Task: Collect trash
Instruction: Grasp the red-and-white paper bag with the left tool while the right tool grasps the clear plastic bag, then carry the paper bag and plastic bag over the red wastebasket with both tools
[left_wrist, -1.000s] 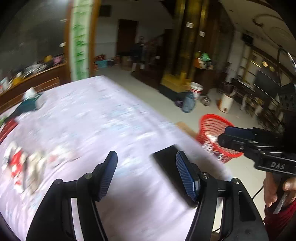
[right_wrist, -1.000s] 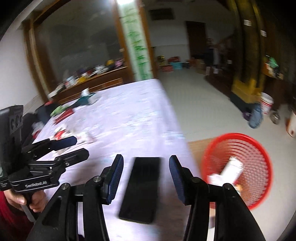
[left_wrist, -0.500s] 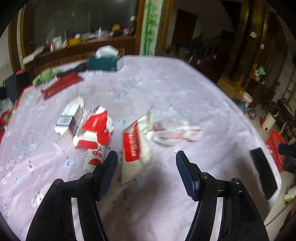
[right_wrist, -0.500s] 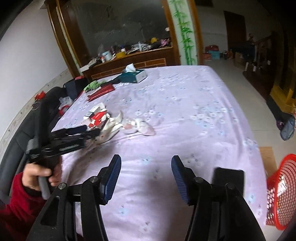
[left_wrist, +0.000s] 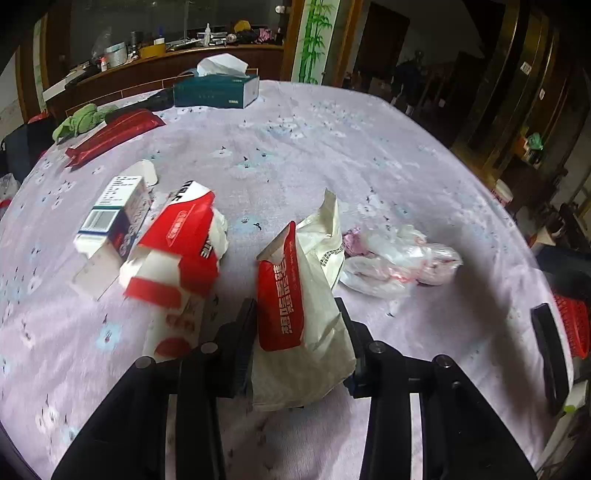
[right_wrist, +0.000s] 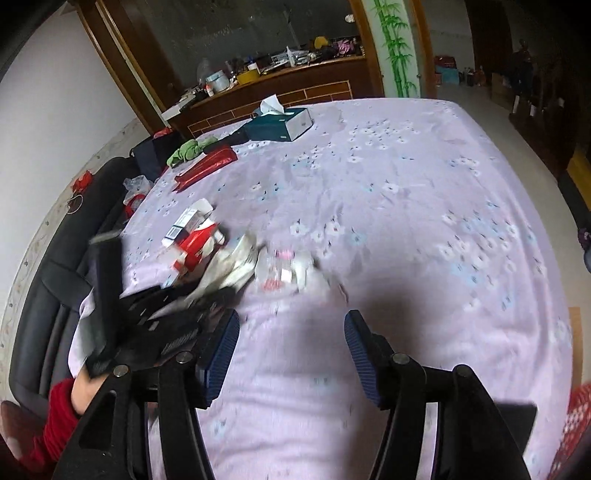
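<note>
On the lilac flowered tablecloth (left_wrist: 332, 147) lies a pile of trash. A white bag with a red panel (left_wrist: 295, 295) stands between the fingers of my left gripper (left_wrist: 295, 343), whose jaws are closing with the pads against the bag's sides. Left of it lie a red and white carton (left_wrist: 177, 251) and a blue and white box (left_wrist: 114, 214). To the right lies crumpled clear plastic (left_wrist: 402, 258). My right gripper (right_wrist: 291, 332) hangs over bare cloth, its jaws opening with nothing between them; the plastic (right_wrist: 291, 269) lies just beyond it.
A red mesh basket (left_wrist: 572, 325) stands on the floor past the table's right edge, beside a black phone (left_wrist: 550, 350) on the cloth. At the far side are a teal tissue box (left_wrist: 218, 88), a red packet (left_wrist: 114, 133) and a green cloth (left_wrist: 81, 118).
The left gripper swung from the table edge to the trash pile, sank and closed around the white and red bag. The right gripper swung away from the basket toward the table's middle.
</note>
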